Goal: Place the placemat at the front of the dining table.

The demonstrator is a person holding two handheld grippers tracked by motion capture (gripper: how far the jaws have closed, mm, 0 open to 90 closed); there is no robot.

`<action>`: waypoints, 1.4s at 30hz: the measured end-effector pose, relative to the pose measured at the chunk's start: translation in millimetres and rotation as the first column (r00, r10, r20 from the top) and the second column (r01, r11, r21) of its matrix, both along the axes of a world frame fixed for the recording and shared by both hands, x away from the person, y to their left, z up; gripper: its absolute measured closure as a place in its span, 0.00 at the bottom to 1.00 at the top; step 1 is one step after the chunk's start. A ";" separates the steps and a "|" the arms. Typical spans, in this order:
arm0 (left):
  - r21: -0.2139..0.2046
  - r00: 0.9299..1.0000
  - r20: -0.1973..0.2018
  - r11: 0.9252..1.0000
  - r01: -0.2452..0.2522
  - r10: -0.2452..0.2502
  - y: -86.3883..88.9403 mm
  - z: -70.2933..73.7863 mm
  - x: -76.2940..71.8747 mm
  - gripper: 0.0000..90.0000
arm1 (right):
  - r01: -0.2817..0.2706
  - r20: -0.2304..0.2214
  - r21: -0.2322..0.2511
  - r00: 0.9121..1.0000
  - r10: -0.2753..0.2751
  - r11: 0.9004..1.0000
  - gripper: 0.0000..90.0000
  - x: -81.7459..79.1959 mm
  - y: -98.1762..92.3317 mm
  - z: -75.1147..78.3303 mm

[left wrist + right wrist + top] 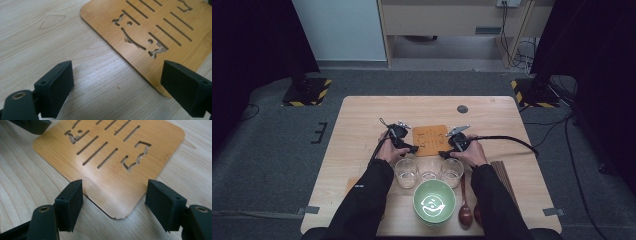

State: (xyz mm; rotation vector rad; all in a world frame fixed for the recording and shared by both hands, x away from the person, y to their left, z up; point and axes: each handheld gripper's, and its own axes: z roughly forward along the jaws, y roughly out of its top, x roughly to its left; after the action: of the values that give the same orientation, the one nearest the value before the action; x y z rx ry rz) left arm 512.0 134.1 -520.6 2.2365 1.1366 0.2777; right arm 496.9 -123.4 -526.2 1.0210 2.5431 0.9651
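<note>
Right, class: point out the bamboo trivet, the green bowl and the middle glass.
bamboo trivet [429, 140], high view, on its slotted top face.
green bowl [434, 201], high view, on the inside bottom with the white mark.
middle glass [429, 169], high view, on its open mouth.

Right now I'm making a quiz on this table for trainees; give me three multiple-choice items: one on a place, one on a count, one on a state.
1. Where does the wooden mat lie?
A. between the two grippers
B. under the green bowl
C. at the table's left edge

2. How many clear glasses stand in a row?
A. one
B. three
C. five

3. How are the right gripper fingers?
A. clamped on a spoon
B. shut on nothing
C. apart, a mat corner between them

Answers: 1 A, the left gripper and the right one flank it. 2 B, three stand before the green bowl. 3 C, a gap shows beside each finger.
</note>
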 end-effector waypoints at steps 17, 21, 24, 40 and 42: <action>0.026 0.998 0.046 0.999 0.045 -0.046 -4.6 -4.7 3.8 0.09 | -0.022 -0.010 0.060 1.000 0.022 0.998 0.39 -2.4 2.7 -1.2; 0.027 0.997 0.055 0.998 0.049 -0.050 -4.8 -3.8 5.0 0.11 | -0.022 -0.005 0.059 1.000 0.023 0.998 0.39 -2.7 2.5 -1.5; 0.037 0.996 0.056 0.997 0.065 -0.067 -2.7 -0.8 0.3 0.15 | -0.022 -0.003 0.057 1.000 0.022 0.998 0.39 -2.9 2.3 -1.6; 0.051 0.989 0.062 0.990 0.130 -0.133 4.6 -6.8 -11.1 0.09 | -0.013 0.005 0.059 1.000 0.013 0.998 0.38 -3.6 2.7 -2.4; 0.047 0.990 0.066 0.991 0.122 -0.125 5.1 -7.1 -9.4 0.09 | -0.014 0.006 0.059 1.000 0.014 0.998 0.38 -3.7 2.7 -2.5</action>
State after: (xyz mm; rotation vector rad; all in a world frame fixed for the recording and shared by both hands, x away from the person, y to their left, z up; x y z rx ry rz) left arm 502.6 139.2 -527.7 2.3058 0.9601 0.3282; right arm 493.2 -120.7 -528.7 1.0162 2.5345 1.0510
